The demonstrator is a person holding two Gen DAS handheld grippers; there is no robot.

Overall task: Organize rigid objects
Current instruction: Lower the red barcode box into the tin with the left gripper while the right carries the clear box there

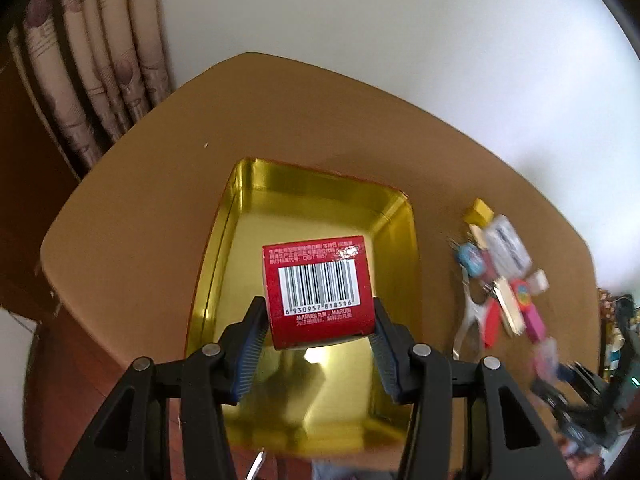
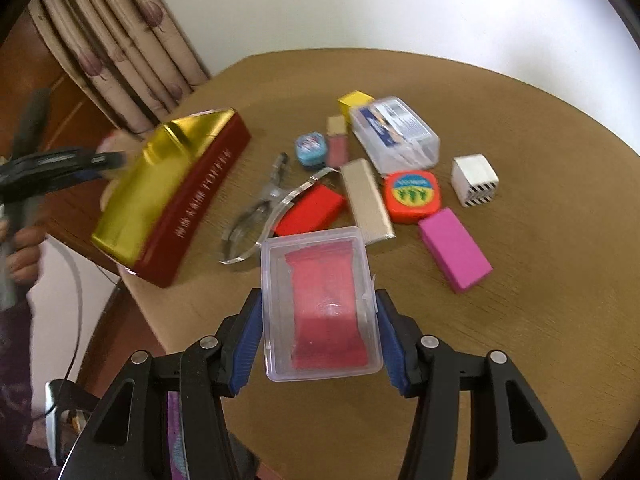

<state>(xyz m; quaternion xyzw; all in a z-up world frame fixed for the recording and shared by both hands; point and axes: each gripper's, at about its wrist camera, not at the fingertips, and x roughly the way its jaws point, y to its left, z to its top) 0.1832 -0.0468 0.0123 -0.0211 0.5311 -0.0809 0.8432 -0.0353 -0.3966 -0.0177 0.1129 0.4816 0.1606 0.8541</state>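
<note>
Above gold tin (image 1: 236, 216), left tool (image 1: 318, 320) grips red box (image 1: 318, 292); right tool (image 2: 318, 320) grips clear case (image 2: 320, 304).

The shiny gold metal tin (image 1: 320, 216) is mirror-bright inside, its red outer wall glossy. The red cardboard box with a printed barcode (image 1: 318, 288) looks lightly glossy. The clear smooth plastic case (image 2: 320, 304) shows red inside. The tan wooden tabletop (image 2: 500, 320) is matt, faintly grained.
</note>
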